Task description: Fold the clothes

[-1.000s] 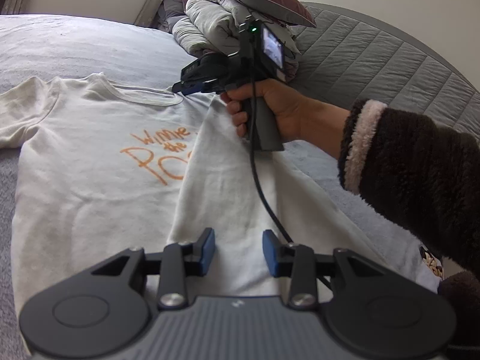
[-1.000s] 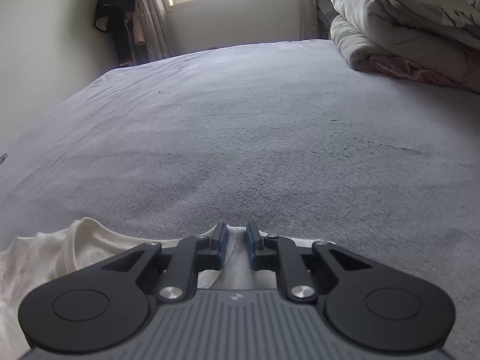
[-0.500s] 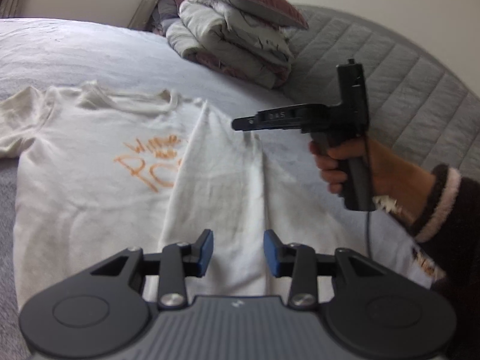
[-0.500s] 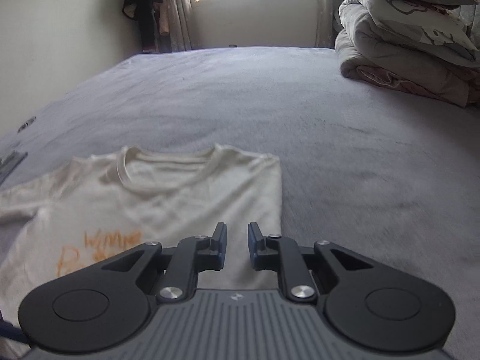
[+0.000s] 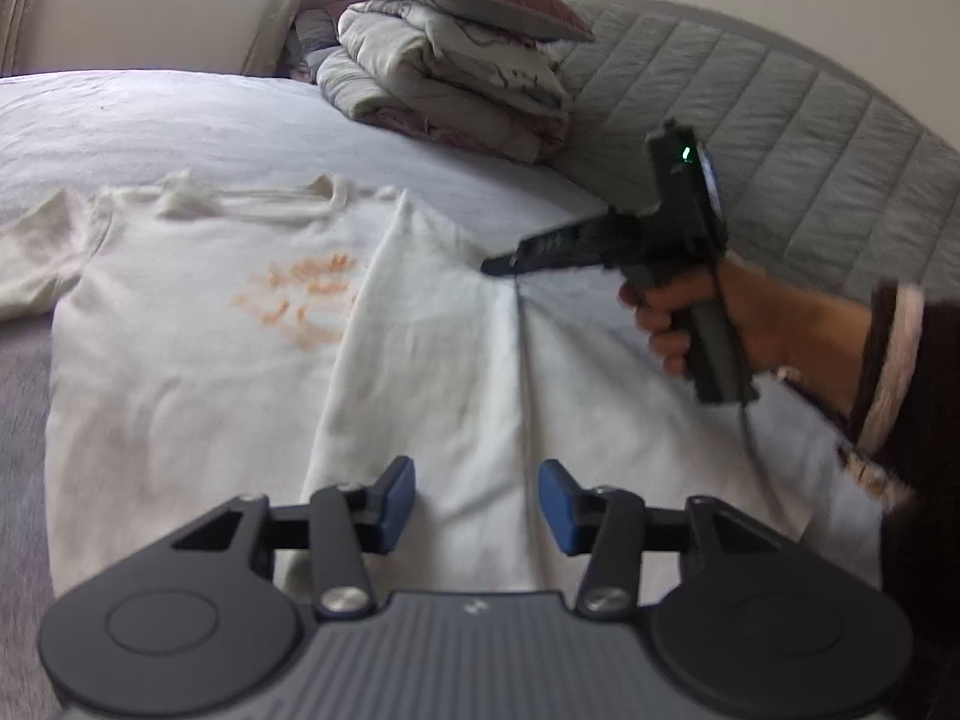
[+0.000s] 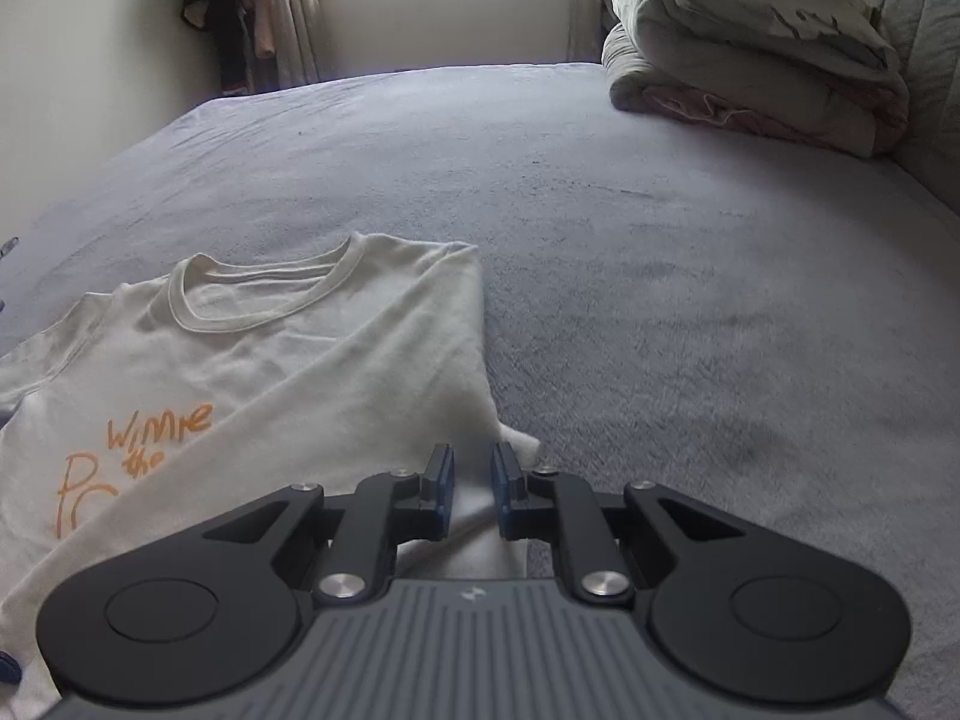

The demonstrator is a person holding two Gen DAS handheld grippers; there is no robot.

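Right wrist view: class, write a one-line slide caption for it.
Right gripper, jaws nearly closed, hovers at the folded edge of a cream T-shirt lying on a grey bed.

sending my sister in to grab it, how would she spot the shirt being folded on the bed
On the grey bed, away from the stacked bedding by the headboard, lies a cream t-shirt spread flat. Orange handwritten lettering on its chest and one side folded over set it apart.

The right hand-held gripper (image 6: 471,483), jaws narrowly parted, hovers over the folded T-shirt (image 6: 312,360) on the bed (image 6: 660,240).
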